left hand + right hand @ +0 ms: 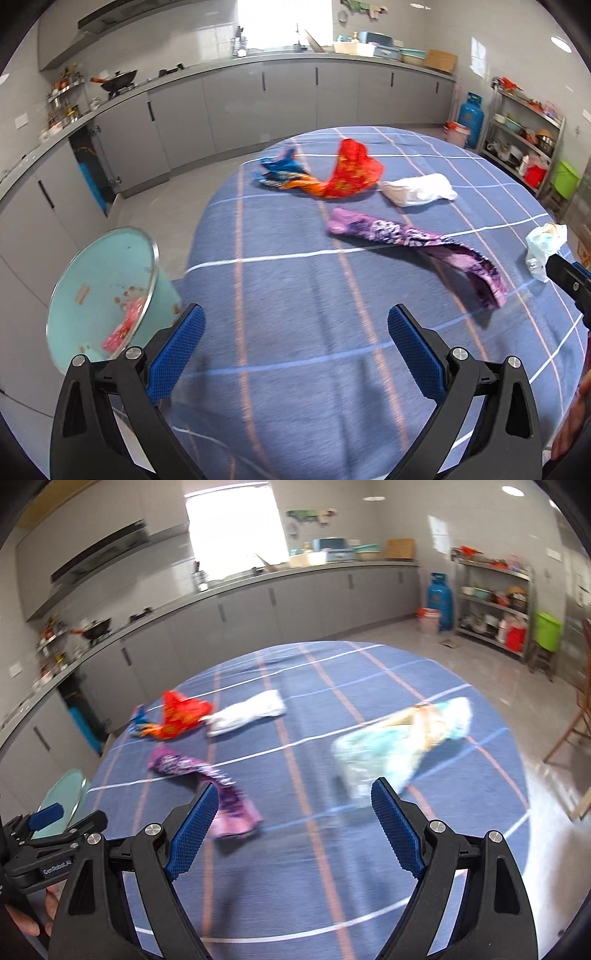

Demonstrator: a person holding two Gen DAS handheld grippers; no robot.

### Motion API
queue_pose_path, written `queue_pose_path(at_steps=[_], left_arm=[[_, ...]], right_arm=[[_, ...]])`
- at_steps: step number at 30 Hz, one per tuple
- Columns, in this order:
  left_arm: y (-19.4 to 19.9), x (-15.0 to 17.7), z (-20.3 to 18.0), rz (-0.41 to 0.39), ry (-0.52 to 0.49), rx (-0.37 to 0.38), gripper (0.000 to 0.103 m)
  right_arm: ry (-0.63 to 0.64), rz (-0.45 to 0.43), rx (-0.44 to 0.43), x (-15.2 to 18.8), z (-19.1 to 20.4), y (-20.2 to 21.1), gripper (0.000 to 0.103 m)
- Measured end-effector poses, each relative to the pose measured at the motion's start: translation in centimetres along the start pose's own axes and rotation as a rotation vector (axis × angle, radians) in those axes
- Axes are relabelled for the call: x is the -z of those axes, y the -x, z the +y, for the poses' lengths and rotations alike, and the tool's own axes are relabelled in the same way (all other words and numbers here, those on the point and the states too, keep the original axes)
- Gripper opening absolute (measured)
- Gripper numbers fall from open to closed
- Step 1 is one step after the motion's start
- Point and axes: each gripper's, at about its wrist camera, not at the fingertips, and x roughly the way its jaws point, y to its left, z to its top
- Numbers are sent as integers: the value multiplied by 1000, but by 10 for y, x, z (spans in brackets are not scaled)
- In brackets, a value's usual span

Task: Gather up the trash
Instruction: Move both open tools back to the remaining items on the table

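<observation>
Just ahead of the wide-open, empty right gripper (pixel 293 830) sits the crumpled pale-blue plastic bag (pixel 399 742), lying diagonally, way closer than the equally open, empty left gripper (pixel 295 349).

A matt woven cloth (pixel 295 280) covered the tabletop. The purple wrapper (pixel 417 240) and red wrapper (pixel 351 173) looked like glossy, crinkled plastic film. The left gripper (pixel 295 350) carried rough, dimpled blue pads (pixel 177 354) on smooth black plastic arms.
</observation>
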Motion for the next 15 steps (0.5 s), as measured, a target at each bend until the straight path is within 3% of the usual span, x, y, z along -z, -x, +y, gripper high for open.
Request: queue_pose_path(at_steps=[10, 15], left_arm=[[-15, -24, -55, -7, -31, 79, 94], [-28, -41, -78, 4, -30, 84, 90]], right_arm=[[-166, -1, 121, -14, -71, -6, 83], [-194, 18, 132, -31, -84, -21, 83]])
